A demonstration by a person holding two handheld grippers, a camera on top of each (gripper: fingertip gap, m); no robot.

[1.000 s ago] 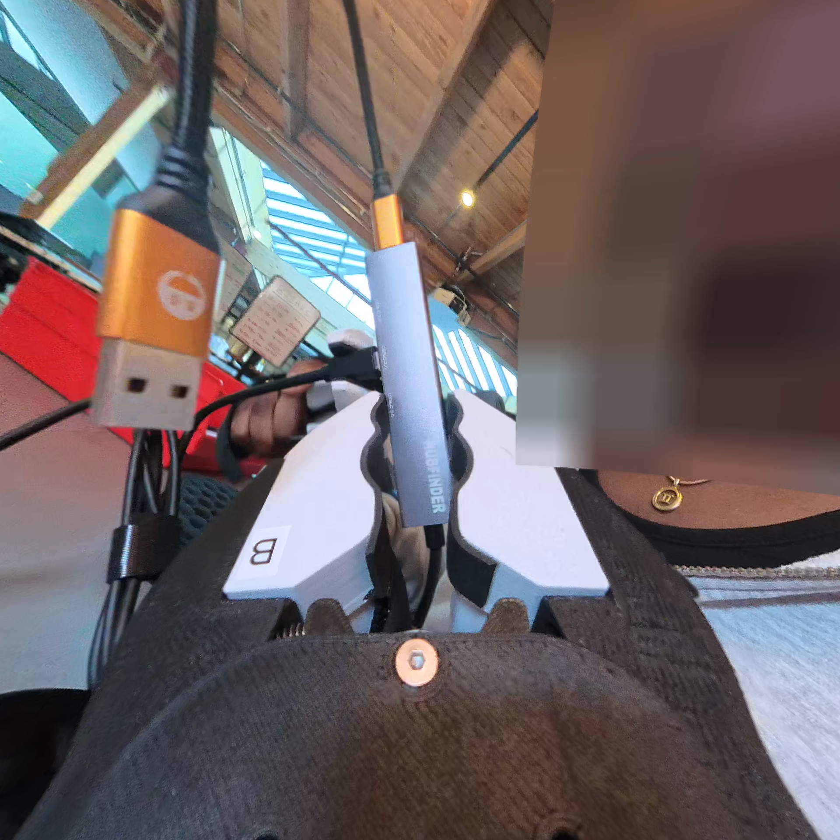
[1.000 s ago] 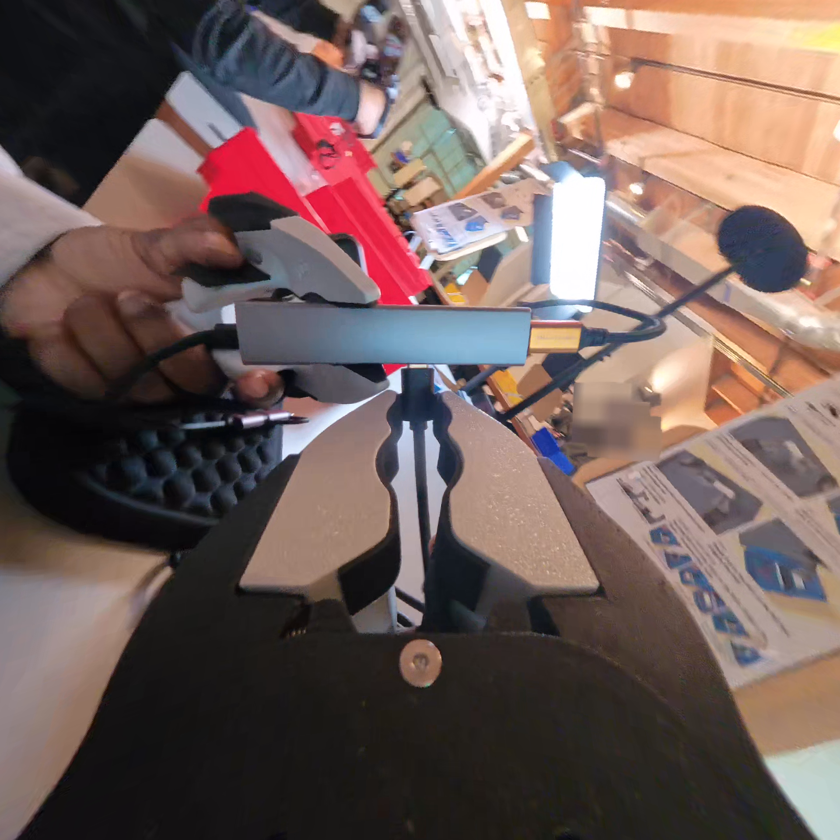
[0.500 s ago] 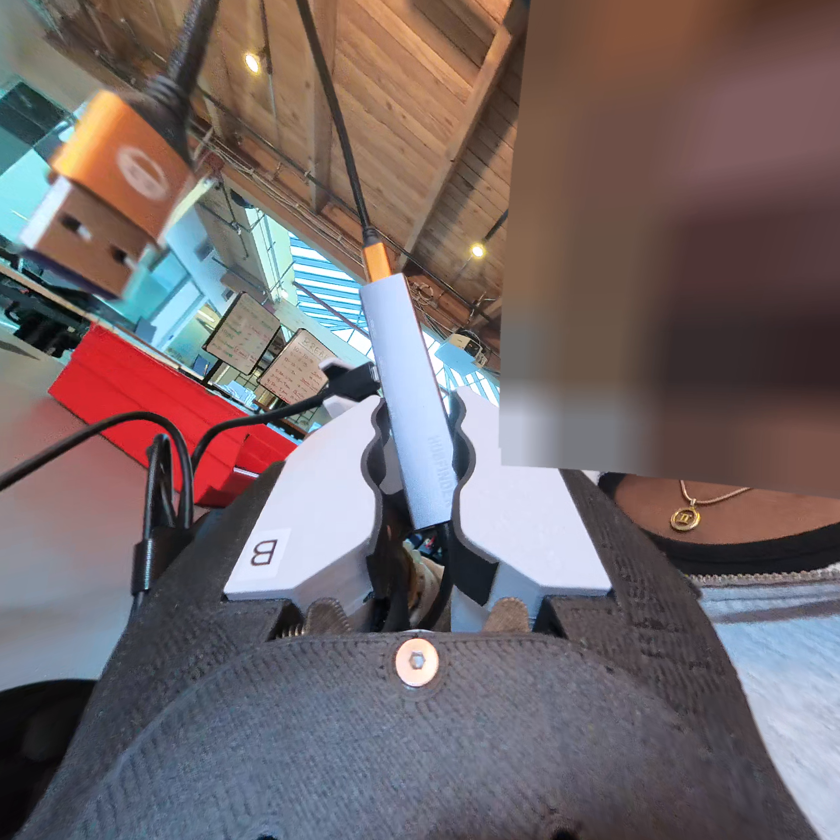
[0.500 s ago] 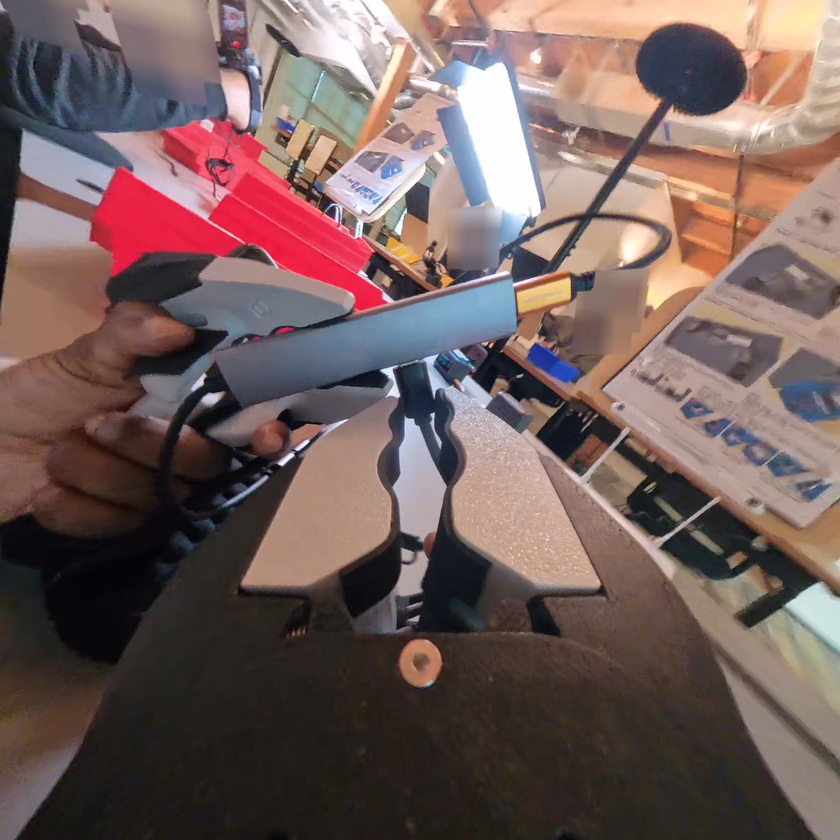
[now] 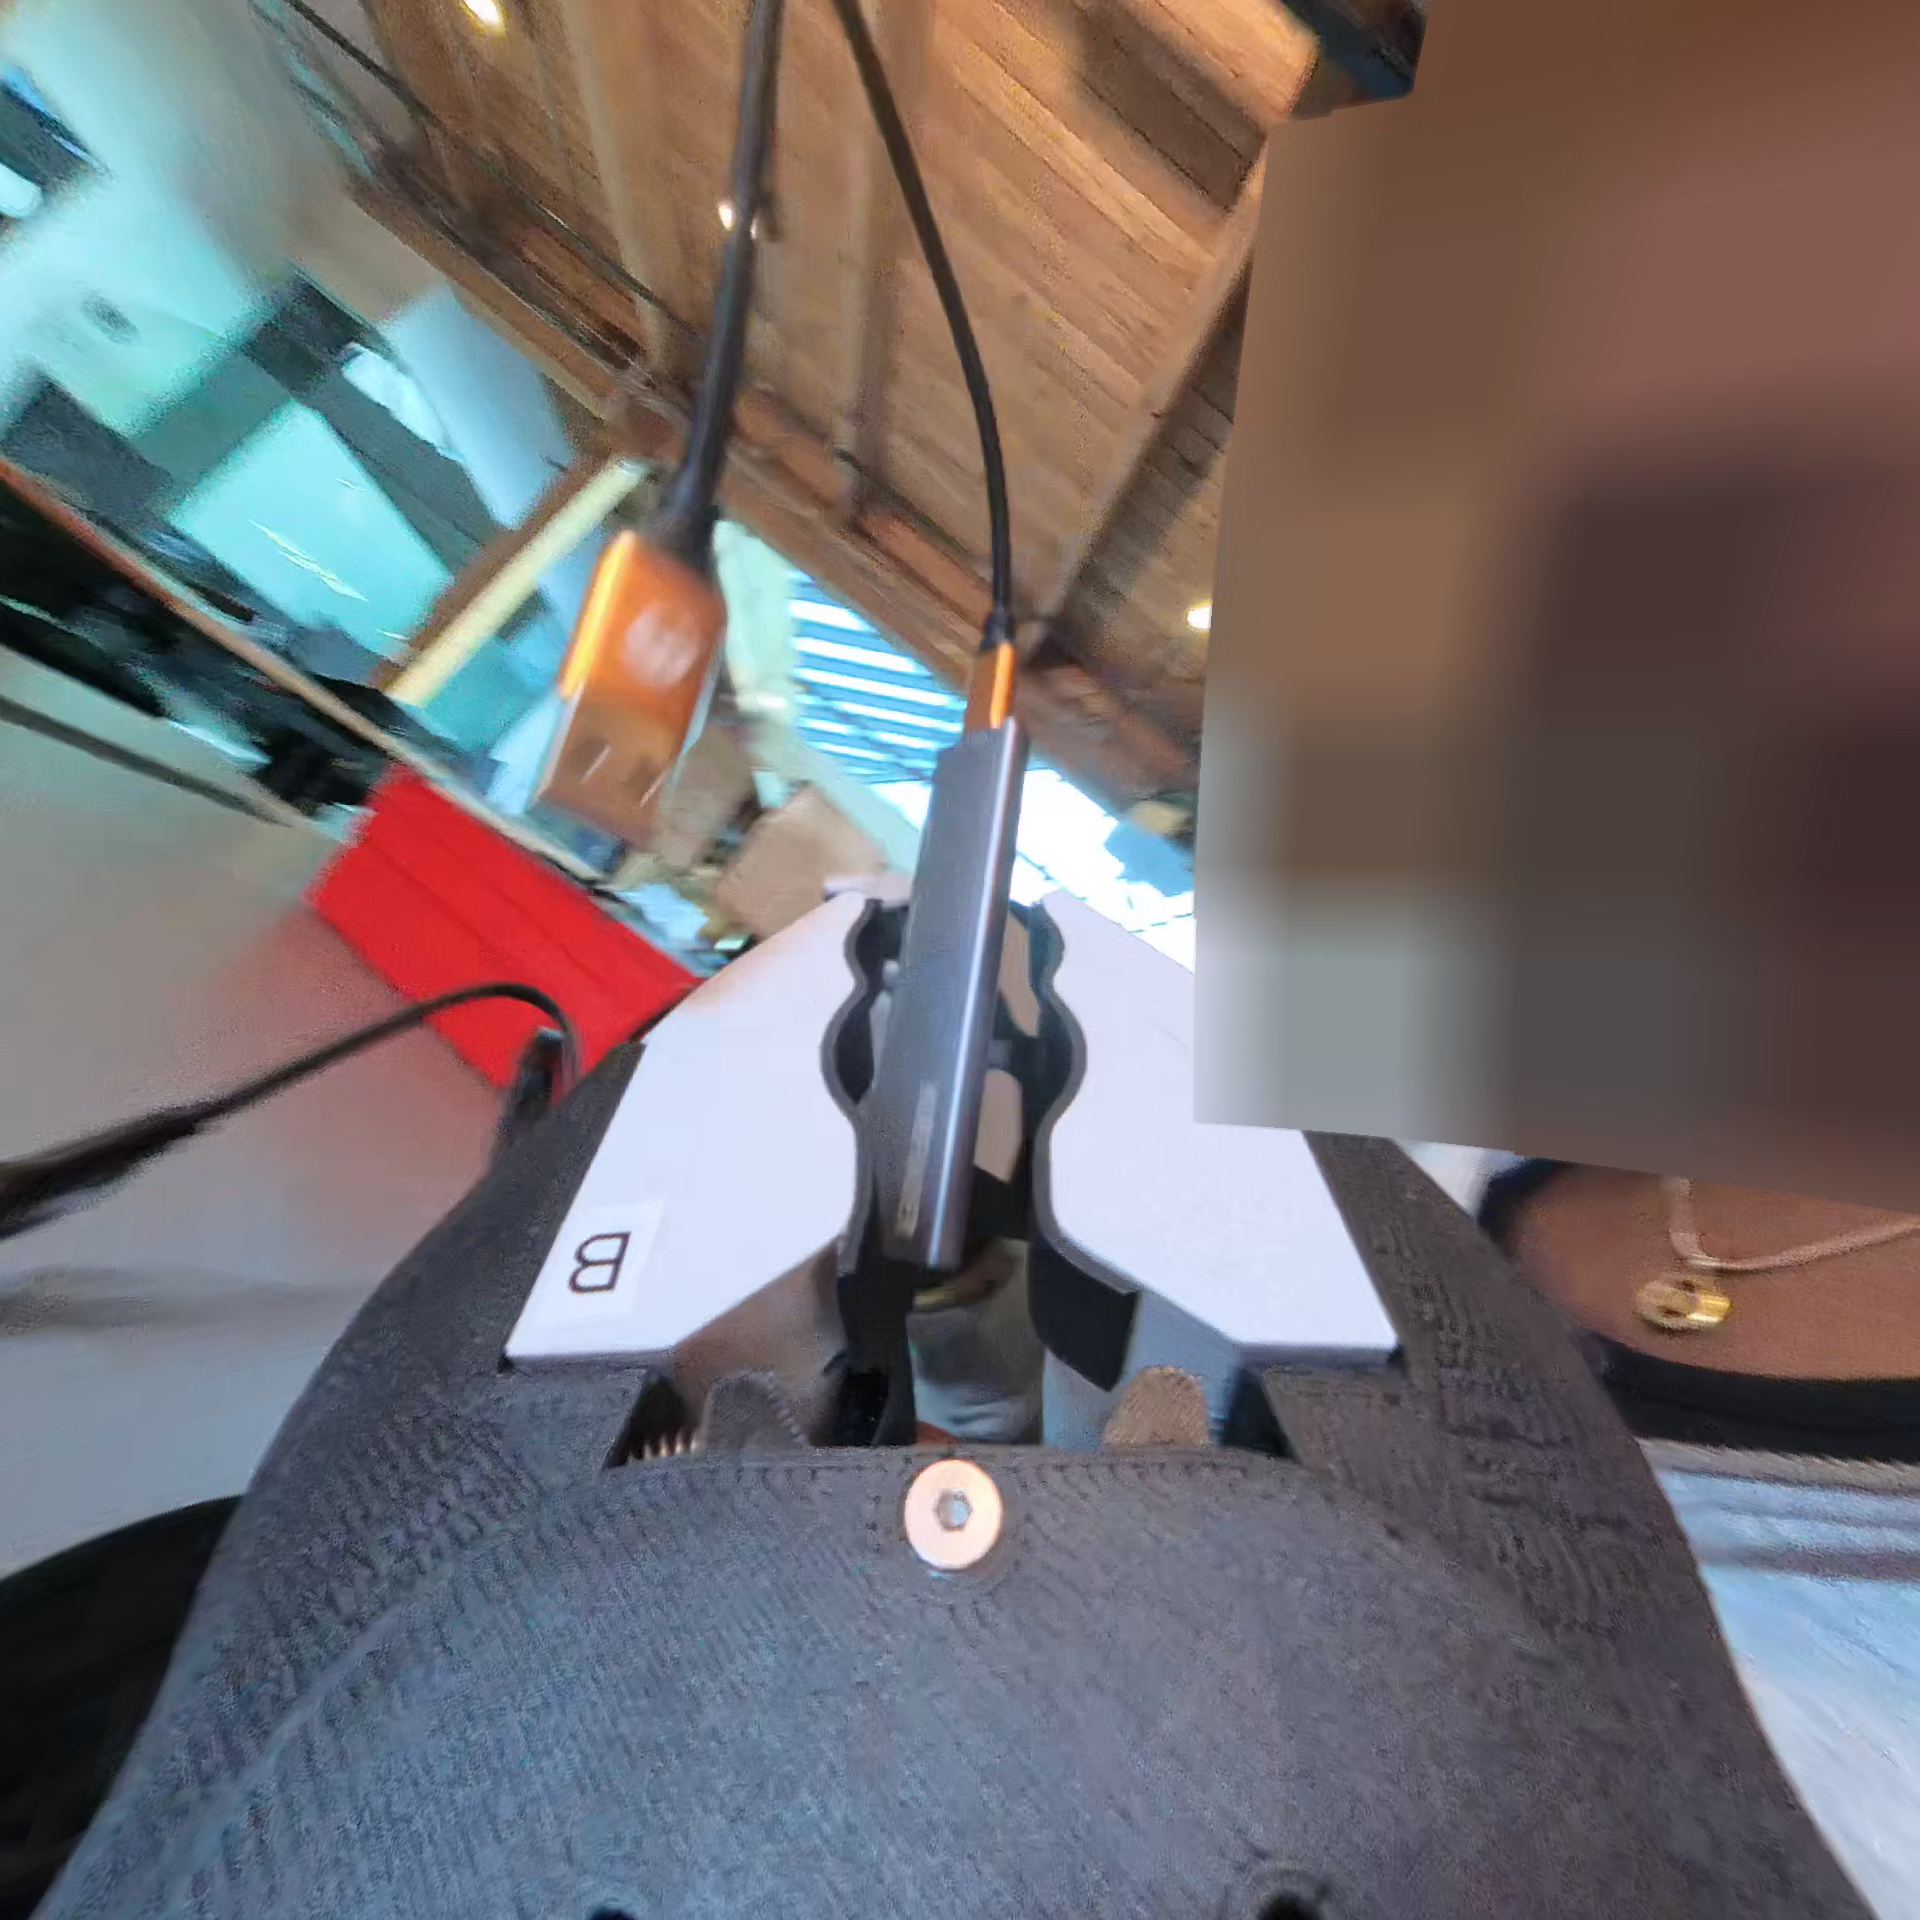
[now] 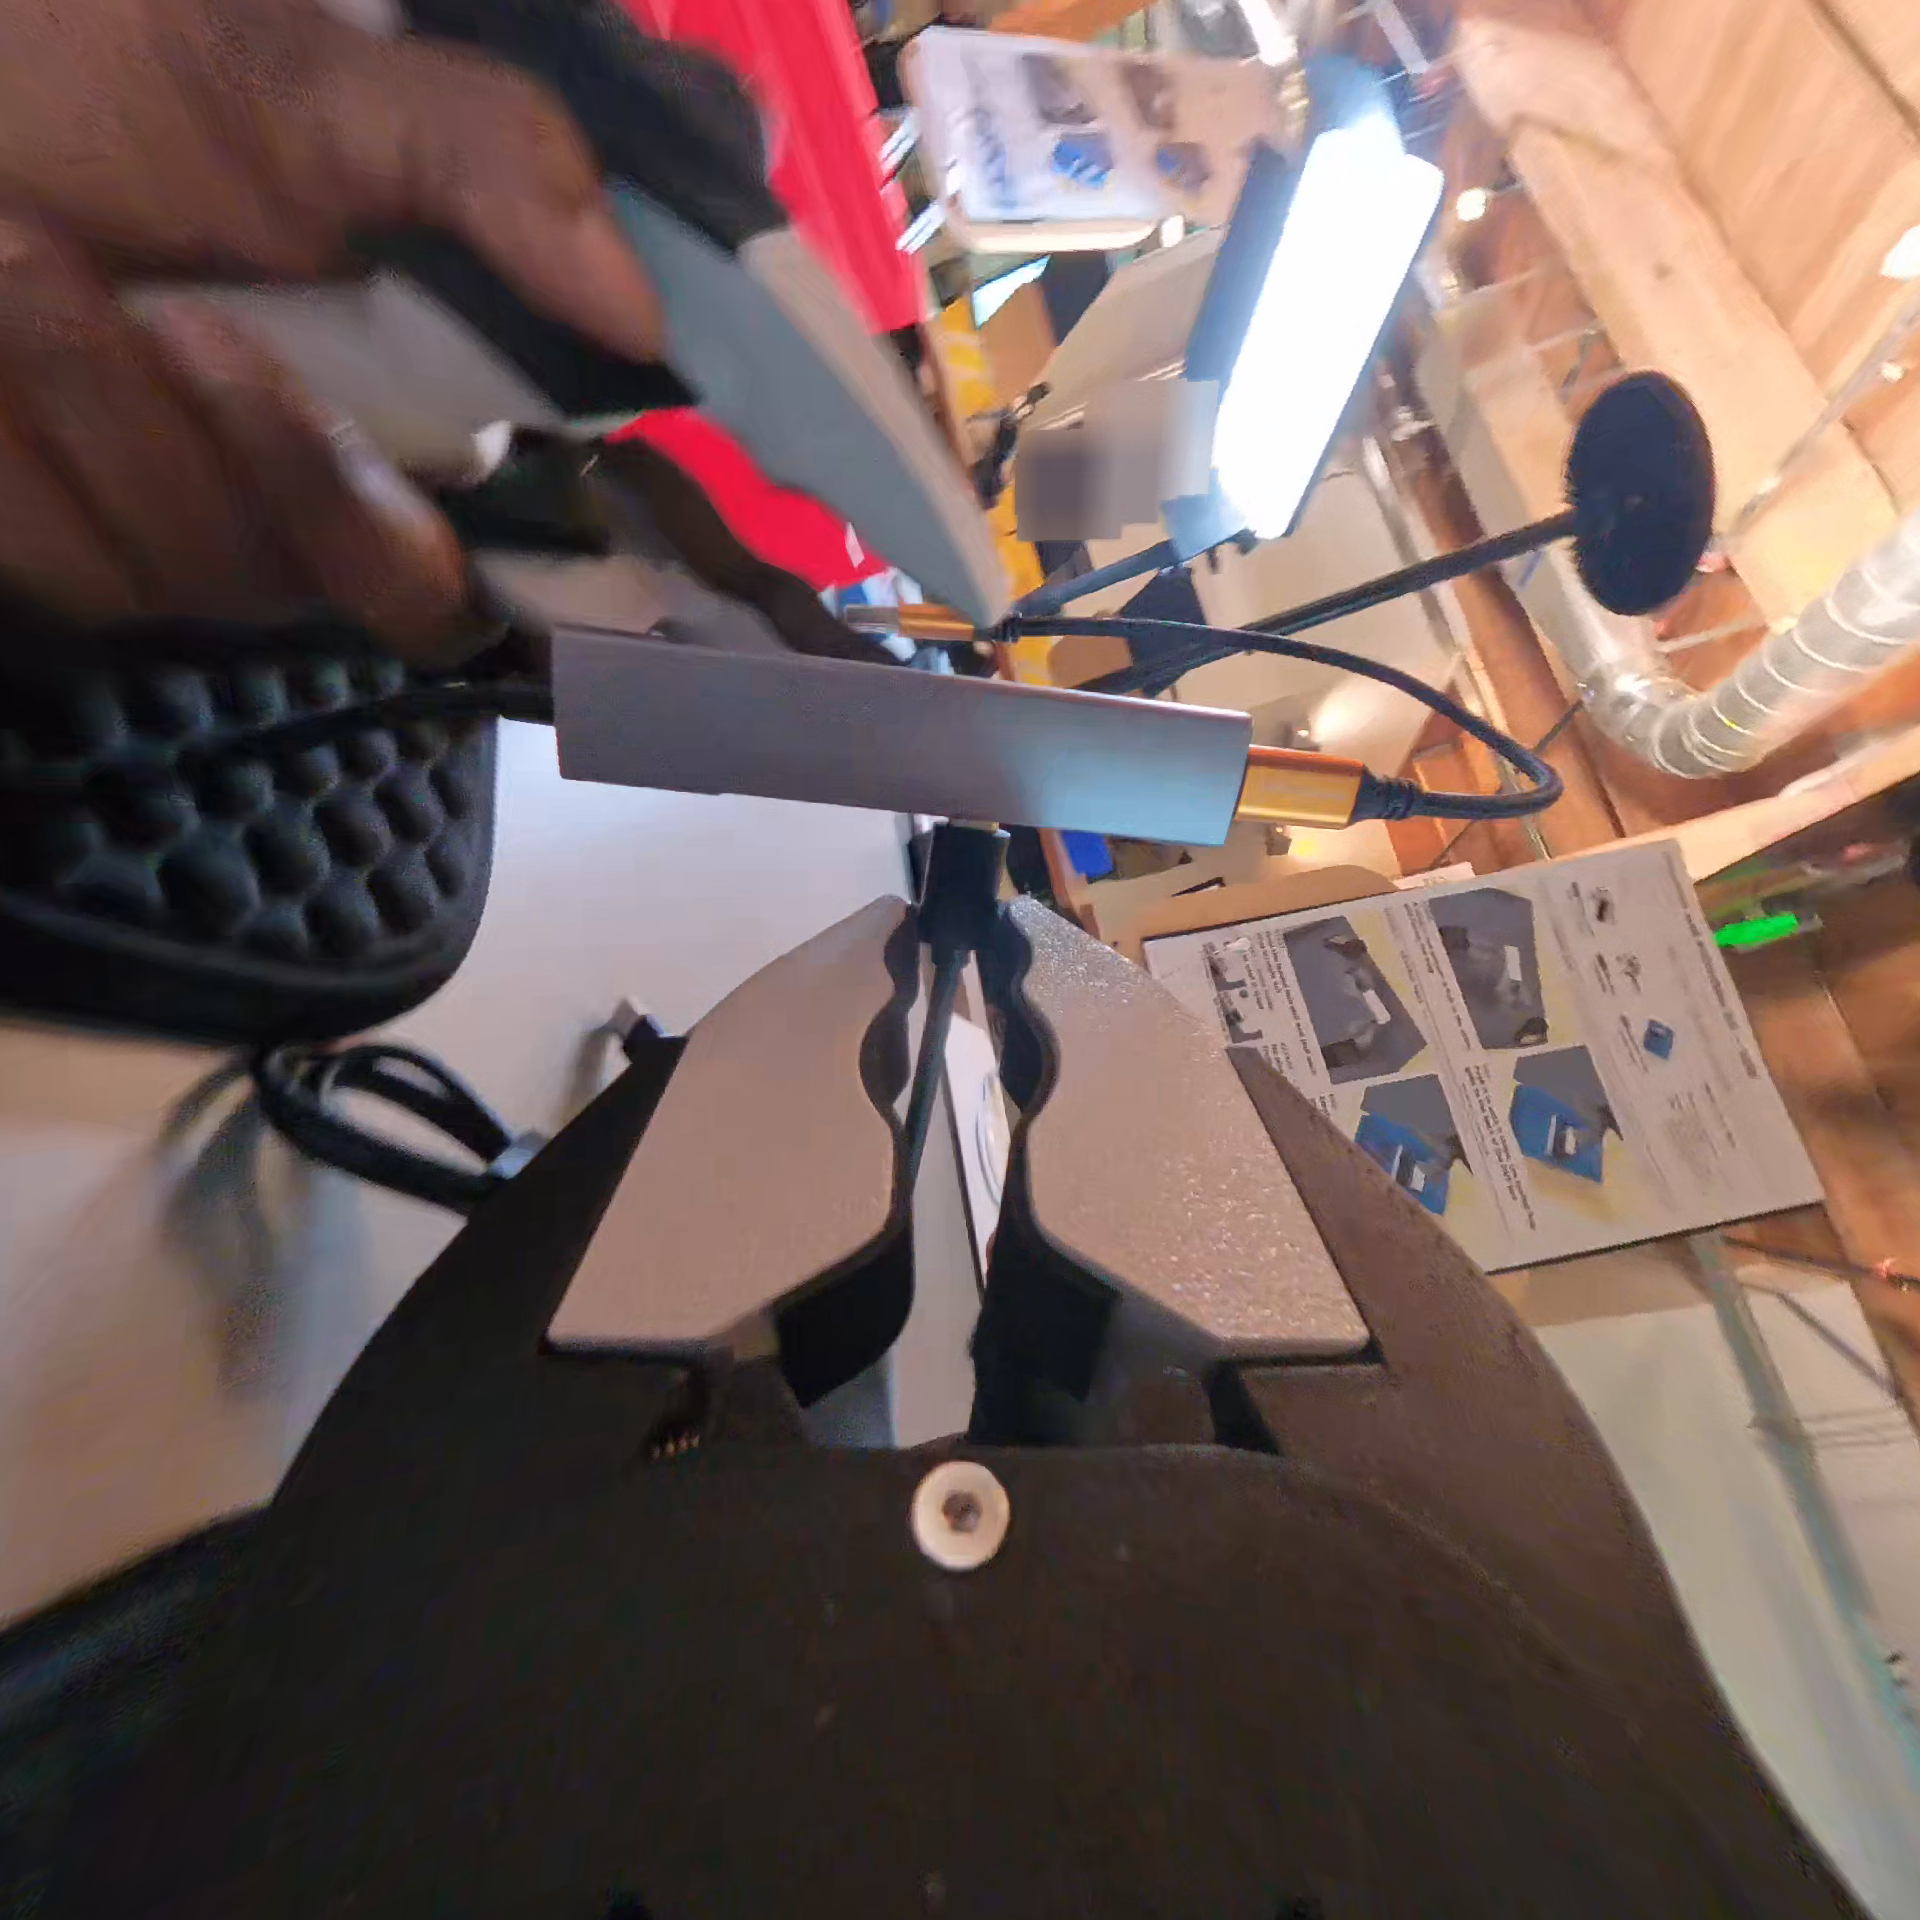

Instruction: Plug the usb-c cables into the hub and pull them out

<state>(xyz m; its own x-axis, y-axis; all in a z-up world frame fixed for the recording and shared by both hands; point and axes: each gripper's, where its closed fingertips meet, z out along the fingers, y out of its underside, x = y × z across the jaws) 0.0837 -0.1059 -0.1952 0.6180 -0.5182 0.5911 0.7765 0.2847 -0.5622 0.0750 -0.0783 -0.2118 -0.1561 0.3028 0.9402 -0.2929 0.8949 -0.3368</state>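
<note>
Between the left gripper's [image 5: 951, 1049] white jaws sits the hub [image 5: 943, 997], a slim grey metal bar clenched near one end, an orange-collared plug [image 5: 992, 681] seated in its far tip. Beside it the right gripper's [image 6: 958, 956] jaws pinch a black USB-C plug [image 6: 961, 868] just under the hub's long side. Farther left, a loose orange USB-A plug [image 5: 634, 691] dangles.
</note>
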